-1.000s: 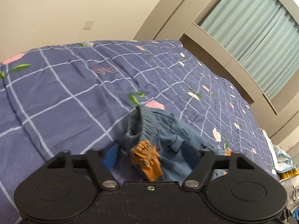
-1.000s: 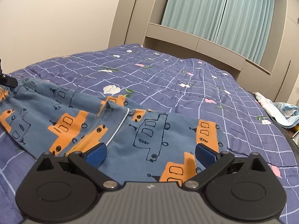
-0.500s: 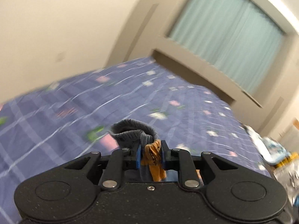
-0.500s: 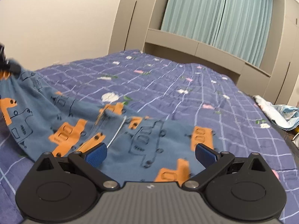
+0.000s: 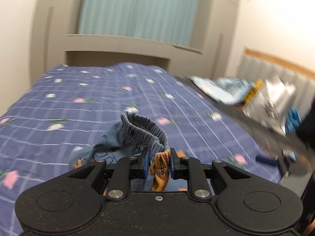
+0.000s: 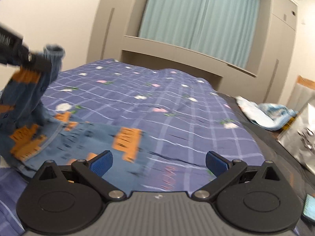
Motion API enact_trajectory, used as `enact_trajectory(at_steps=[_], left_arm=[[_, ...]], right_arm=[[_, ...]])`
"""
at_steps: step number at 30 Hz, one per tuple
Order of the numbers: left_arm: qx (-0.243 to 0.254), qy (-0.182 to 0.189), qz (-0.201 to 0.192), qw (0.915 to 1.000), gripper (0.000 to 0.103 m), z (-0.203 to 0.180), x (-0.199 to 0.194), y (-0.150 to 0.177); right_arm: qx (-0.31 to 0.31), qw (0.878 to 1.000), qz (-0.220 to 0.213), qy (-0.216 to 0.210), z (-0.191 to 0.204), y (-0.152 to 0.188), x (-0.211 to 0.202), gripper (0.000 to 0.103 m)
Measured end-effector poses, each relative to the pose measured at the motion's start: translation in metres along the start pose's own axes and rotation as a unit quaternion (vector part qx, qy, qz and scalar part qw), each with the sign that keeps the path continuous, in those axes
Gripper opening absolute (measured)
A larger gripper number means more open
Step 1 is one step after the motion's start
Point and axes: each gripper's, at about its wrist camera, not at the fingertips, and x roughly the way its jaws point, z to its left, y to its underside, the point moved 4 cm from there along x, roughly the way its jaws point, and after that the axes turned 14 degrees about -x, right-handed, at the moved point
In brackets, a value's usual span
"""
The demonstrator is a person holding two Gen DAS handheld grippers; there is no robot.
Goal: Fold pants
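— Where are the pants [image 5: 137,135]?

— My left tool [image 5: 157,162] has them: blue pads pinched tight on the elastic waistband, that end lifted off the bed [image 5: 59,102]. From the right camera the fabric hangs from the left tool [image 6: 29,59] and trails onto the quilt.

— And the right tool [image 6: 158,162]?

— Spread wide, nothing in it, hovering above the bed, the leg end just beside its left pad.

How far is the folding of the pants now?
Early stage. Done: the left claw has gripped the waistband of the pants. In hand: that end is lifted off the bed. Left: laying it over; the right claw is open, holding nothing.
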Motion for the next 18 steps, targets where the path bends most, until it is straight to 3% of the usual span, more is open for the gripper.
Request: enact_trajectory(at_steps=[6,8,10,13,18], left_arm=[[0.054,0.015,0.061,0.9966,0.024,-0.031,0.047,0.046],[0.059,0.017,0.076,0.9952,0.034,-0.03,0.057,0.058],[0.06,0.019,0.087,0.9942,0.05,-0.031,0.06,0.068],[0.081,0.018,0.076,0.9937,0.073,-0.035,0.054,0.074],[0.123,-0.022,0.065,0.9901,0.078,-0.028,0.032,0.079]], right_arm=[[0.023,1.0,0.015,0.011,-0.036,0.028,-0.001,0.103],[0.027,0.999,0.019,0.009,-0.042,0.035,0.002,0.103],[0.03,0.999,0.023,0.001,-0.047,0.041,0.006,0.103],[0.028,0.999,0.024,-0.013,-0.049,0.045,0.011,0.103],[0.028,0.998,0.001,-0.062,-0.049,0.032,0.016,0.103]])
